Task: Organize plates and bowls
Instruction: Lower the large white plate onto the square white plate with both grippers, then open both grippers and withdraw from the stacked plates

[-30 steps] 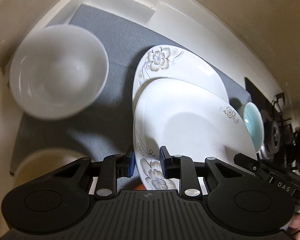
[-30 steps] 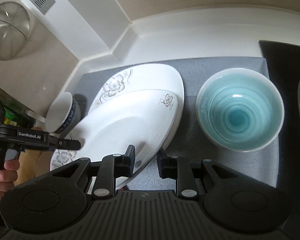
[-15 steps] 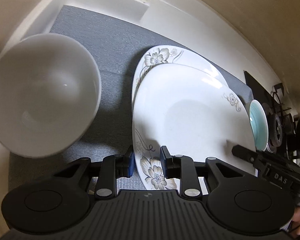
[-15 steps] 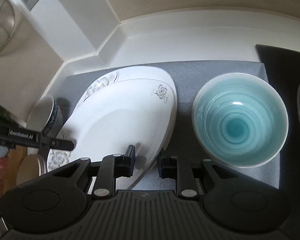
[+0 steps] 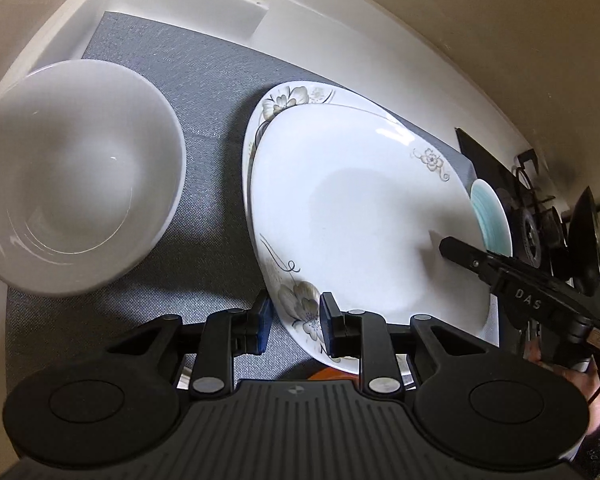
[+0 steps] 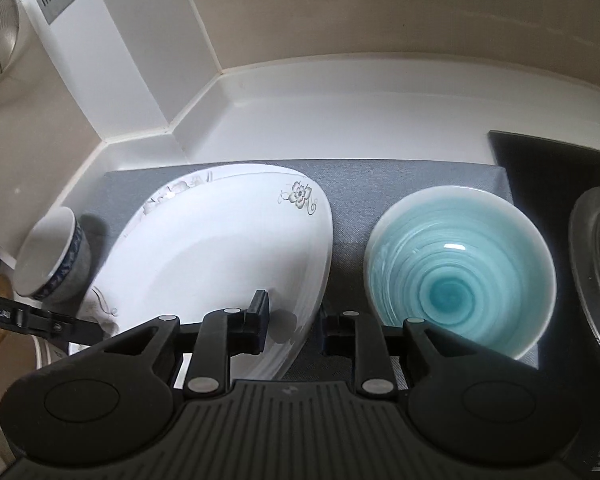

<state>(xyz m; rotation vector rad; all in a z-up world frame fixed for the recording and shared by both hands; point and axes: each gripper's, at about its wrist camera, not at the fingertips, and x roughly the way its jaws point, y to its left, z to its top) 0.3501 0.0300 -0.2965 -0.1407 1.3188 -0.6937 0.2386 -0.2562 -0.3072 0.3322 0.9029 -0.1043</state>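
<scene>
Here, two grippers flank a flowered plate stacked on a second one.

The top plate (image 5: 364,216) lies almost squarely over the lower plate (image 5: 288,98) on the grey mat (image 5: 204,80), only the lower one's far rim showing. The left gripper (image 5: 294,322) has its fingers spread astride the near-left rim; the right gripper (image 6: 293,318) is likewise spread across the near-right rim (whether any pad touches the china, I cannot tell). A white bowl (image 5: 74,176) sits left of the plates, a blue-rimmed one in the right view. The turquoise bowl (image 6: 460,270) stands just right of them.
</scene>
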